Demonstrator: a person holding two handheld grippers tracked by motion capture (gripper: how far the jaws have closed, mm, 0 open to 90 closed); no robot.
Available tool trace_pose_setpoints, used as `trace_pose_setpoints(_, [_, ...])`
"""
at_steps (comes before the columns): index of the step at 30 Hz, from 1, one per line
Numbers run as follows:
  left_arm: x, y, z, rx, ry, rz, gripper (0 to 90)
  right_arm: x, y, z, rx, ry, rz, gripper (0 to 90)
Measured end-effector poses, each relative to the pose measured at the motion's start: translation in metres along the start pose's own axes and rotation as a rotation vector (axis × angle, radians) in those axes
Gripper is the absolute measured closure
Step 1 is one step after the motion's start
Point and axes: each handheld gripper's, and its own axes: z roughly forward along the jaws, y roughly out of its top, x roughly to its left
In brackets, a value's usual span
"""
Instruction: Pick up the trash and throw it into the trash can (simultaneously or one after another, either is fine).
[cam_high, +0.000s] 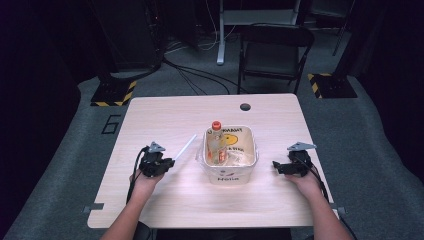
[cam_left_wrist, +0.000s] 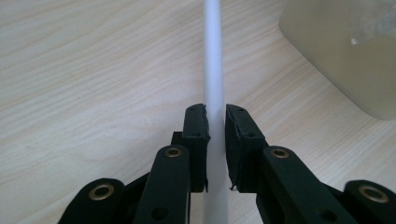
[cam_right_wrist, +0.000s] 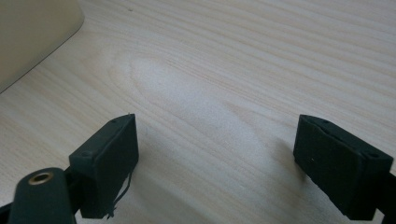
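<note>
A white plastic tube (cam_high: 186, 146) is being pinched at its near end by the left gripper (cam_high: 167, 162), its far end slanting up and away toward the tub at the middle of the pale wooden worktop (cam_high: 165, 112). In the left gripper view, the tube (cam_left_wrist: 214, 70) is being squeezed between the two black fingers (cam_left_wrist: 195, 135), whose pads are being pressed against its sides, while the rest of it is being carried out ahead over the wood grain. The gripper is being held in the person's left hand (cam_high: 145, 182), near the worktop's left front.

At the centre, a cream plastic tub (cam_high: 227, 175) is being used to hold a clear bottle with an orange cap (cam_high: 216, 142), which is lying in it along its left side, together with some printed yellow packaging that is too small to be read. The tube is being kept just left of the tub, apart from its wall.

Farther right, the right gripper (cam_high: 276, 165) is being held low over the worktop in the person's right hand (cam_high: 305, 182), well apart from the tub. In the right gripper view, its fingers (cam_right_wrist: 109, 163) are being held spread wide, with bare wood between them and a corner of the tub (cam_right_wrist: 32, 32) at the upper left.
</note>
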Motion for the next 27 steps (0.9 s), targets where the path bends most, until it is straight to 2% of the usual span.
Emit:
trace_pose_setpoints(5, [0.001,0.003,-0.019,-0.009,-0.005,0.028,79.0,0.000,0.000,0.000,0.000,-0.001,-0.001,13.2])
trace_pose_setpoints(13, [-0.003,0.007,-0.036,-0.022,-0.022,0.065,79.0,0.000,0.000,0.000,0.000,-0.001,0.000,13.2])
trace_pose_setpoints(16, [-0.004,0.010,-0.042,-0.028,-0.041,0.063,78.9,0.000,0.000,0.000,0.000,-0.001,0.000,13.2])
trace_pose_setpoints(22, [-0.006,0.014,-0.056,-0.041,-0.050,0.084,79.0,0.000,0.000,0.000,0.000,-0.001,0.000,13.2])
trace_pose_setpoints(27, [-0.009,0.018,-0.065,-0.041,-0.078,0.105,78.9,0.000,0.000,0.000,0.000,-0.001,0.000,13.2])
